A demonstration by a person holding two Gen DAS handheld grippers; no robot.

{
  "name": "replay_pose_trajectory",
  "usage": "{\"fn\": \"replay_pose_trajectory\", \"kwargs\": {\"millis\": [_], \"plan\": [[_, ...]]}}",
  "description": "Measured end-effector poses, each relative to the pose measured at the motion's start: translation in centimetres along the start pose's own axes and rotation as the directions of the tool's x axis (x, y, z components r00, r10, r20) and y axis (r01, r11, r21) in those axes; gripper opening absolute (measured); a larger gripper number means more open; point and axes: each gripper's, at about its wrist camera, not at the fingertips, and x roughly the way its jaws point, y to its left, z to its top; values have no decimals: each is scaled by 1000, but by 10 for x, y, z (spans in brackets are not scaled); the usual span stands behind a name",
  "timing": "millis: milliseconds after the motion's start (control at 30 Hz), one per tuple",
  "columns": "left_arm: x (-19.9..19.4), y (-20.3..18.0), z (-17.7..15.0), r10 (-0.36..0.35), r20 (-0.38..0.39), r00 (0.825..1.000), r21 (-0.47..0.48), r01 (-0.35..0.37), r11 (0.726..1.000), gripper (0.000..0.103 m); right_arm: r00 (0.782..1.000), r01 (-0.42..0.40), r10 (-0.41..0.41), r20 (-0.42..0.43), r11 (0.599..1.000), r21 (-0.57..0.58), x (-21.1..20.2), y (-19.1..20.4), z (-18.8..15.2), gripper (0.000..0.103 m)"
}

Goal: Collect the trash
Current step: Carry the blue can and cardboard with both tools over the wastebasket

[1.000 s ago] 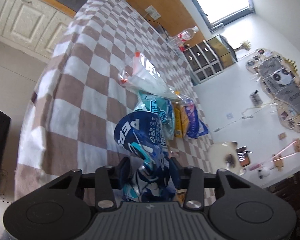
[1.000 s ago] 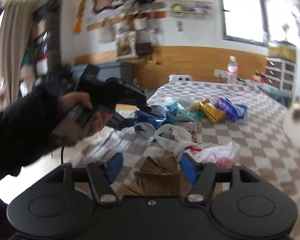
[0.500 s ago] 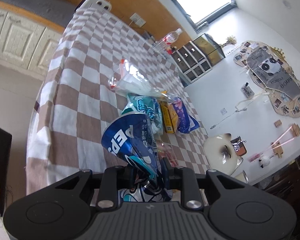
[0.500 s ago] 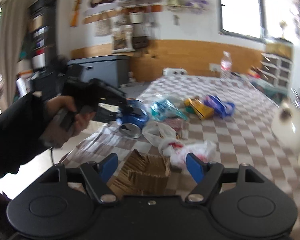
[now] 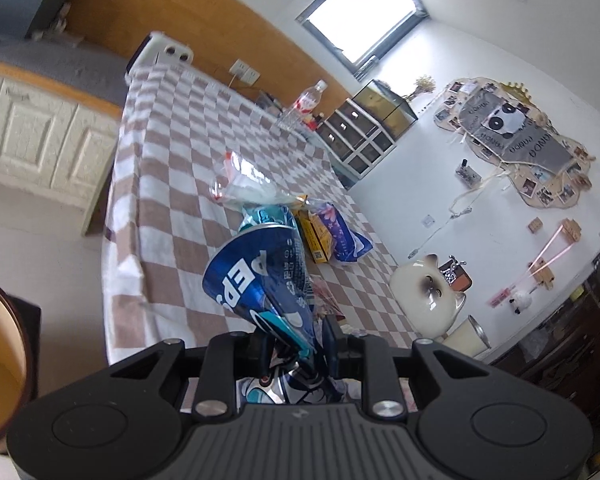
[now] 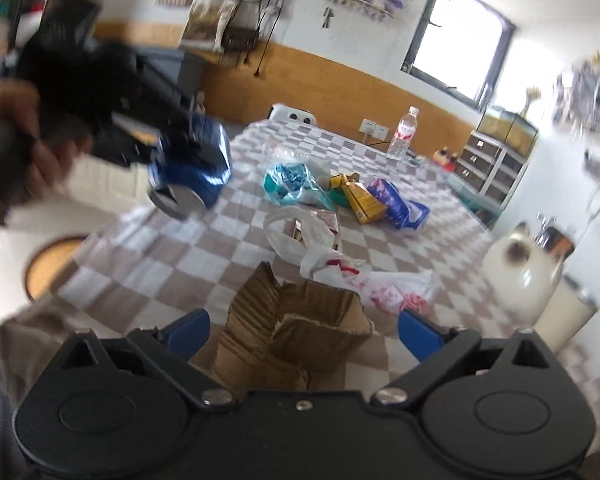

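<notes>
Bench (image 6: 204,264) under a brown-and-white checked cloth is carrying the litter, and beside its left edge a round bin (image 6: 50,268) with an orange inside is sitting low on the floor.

Torn cardboard box (image 6: 296,336) is lying at the near edge, right in front of the right tongs (image 6: 302,330), between the blue pads but not touched. These tongs have just been opening and are standing spread wide, empty. Judgement: box is the next pick; bringing the pads down around one folded wall looks better than spanning the whole box, since the loose flaps could buckle.

White plastic bags (image 6: 332,256) are lying just behind the box, with teal, yellow and blue wrappers (image 6: 356,196) farther back.

Crushed blue can (image 5: 268,276) is being held off the cloth by the left tongs (image 5: 296,350), jaws pressed in on its squashed end, open end pointing away. In the right view the can (image 6: 192,168) is hanging near the bench's left edge, above and to the right of the bin. Judgement: keep the pinch firm while carrying it over the bin mouth, letting go only once squarely above the opening, since a can held by one end could swing or slip.
</notes>
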Motion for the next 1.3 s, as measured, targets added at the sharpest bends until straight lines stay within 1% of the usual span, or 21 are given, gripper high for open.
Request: {"fn": "replay_pose_trajectory", "kwargs": {"millis": [100, 167, 267, 333, 367, 433, 500, 600, 667, 800, 1033, 1167, 1300], "plan": [[-10, -2, -3, -9, 12, 1000, 35, 8, 999, 26, 999, 13, -13, -43, 1000, 6, 14, 4, 5, 103], [-18, -3, -5, -16, 18, 1000, 57, 15, 998, 26, 997, 39, -38, -73, 999, 6, 22, 6, 7, 103], [-29, -5, -9, -12, 32, 999, 103, 9, 995, 26, 994, 52, -53, -98, 999, -7, 29, 10, 7, 102], [-35, -7, -12, 0, 42, 999, 136, -5, 991, 26, 992, 68, -70, -104, 997, -19, 32, 13, 8, 86], [-37, -7, -14, 7, 45, 999, 152, -13, 988, 26, 990, 94, -96, -99, 995, -27, 31, 14, 8, 82], [-40, -8, -17, 19, 46, 999, 174, -27, 984, 26, 991, 99, -100, -91, 995, -18, 27, 14, 10, 67], [-45, -8, -20, 20, 45, 999, 182, -28, 983, 26, 991, 98, -98, -89, 995, 1, 22, 12, 13, 61], [-52, -12, -25, 36, 53, 998, 216, -47, 975, 26, 996, 64, -61, -64, 997, 47, 11, 7, 15, 60], [-57, -16, -28, 56, 63, 996, 249, -71, 966, 26, 997, 62, -60, -38, 996, 70, 3, 6, 17, 60], [-68, -22, -34, 73, 75, 994, 283, -92, 955, 26, 999, 44, -47, 15, 990, 131, -10, 3, 22, 60], [-91, -33, -41, 115, 124, 986, 350, -151, 925, 26, 994, 19, -41, 97, 975, 220, -27, -2, 36, 60], [-107, -38, -43, 155, 168, 974, 385, -210, 899, 26, 990, -10, -29, 137, 962, 272, -33, -6, 46, 60], [-125, -36, -39, 207, 213, 955, 394, -278, 876, 27, 985, -46, -8, 175, 953, 300, -37, -2, 60, 60]]}}
